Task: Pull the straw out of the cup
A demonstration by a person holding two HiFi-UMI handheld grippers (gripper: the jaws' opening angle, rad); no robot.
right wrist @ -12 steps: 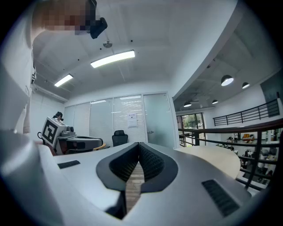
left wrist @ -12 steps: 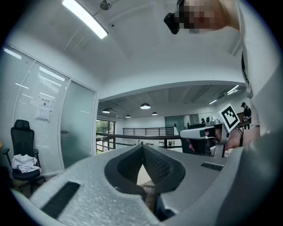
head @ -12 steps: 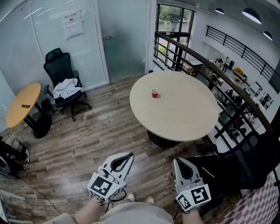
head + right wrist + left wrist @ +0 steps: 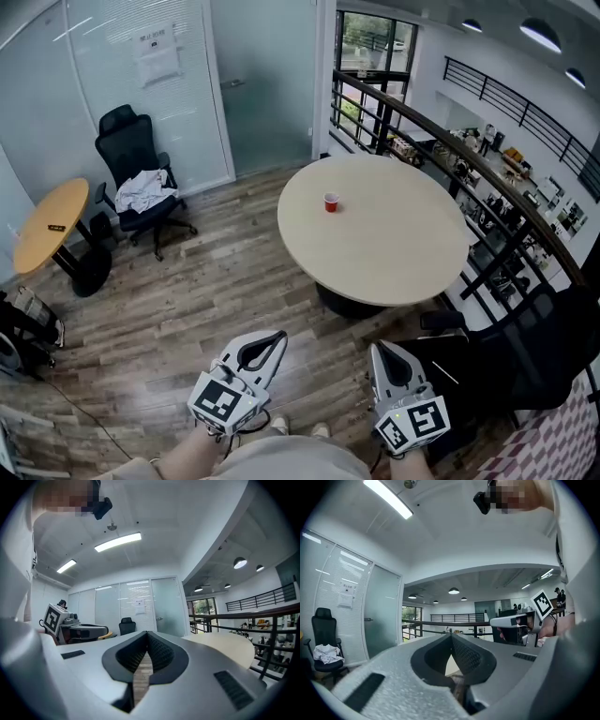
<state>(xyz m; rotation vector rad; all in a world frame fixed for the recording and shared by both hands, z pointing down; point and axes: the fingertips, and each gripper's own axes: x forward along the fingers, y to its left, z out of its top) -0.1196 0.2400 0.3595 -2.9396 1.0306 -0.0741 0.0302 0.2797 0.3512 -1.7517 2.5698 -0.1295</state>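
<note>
A small red cup [image 4: 331, 202] stands on the round beige table [image 4: 394, 253], far ahead of both grippers; a straw in it is too small to make out. My left gripper [image 4: 277, 336] is held low in the head view, over the wooden floor, jaws shut with nothing between them. My right gripper [image 4: 379, 348] hangs beside it, near the table's near edge, also shut and empty. In the left gripper view the jaws [image 4: 451, 635] meet at their tips, and the right gripper [image 4: 513, 620] shows to the side. In the right gripper view the jaws [image 4: 147, 633] are closed and the table [image 4: 225, 646] lies ahead right.
A black office chair [image 4: 136, 183] with cloth on it stands at the back left beside a small oval table [image 4: 52, 225]. A black railing [image 4: 441, 141] curves behind the round table. Another dark chair [image 4: 525, 356] sits at the right. Glass walls close the back.
</note>
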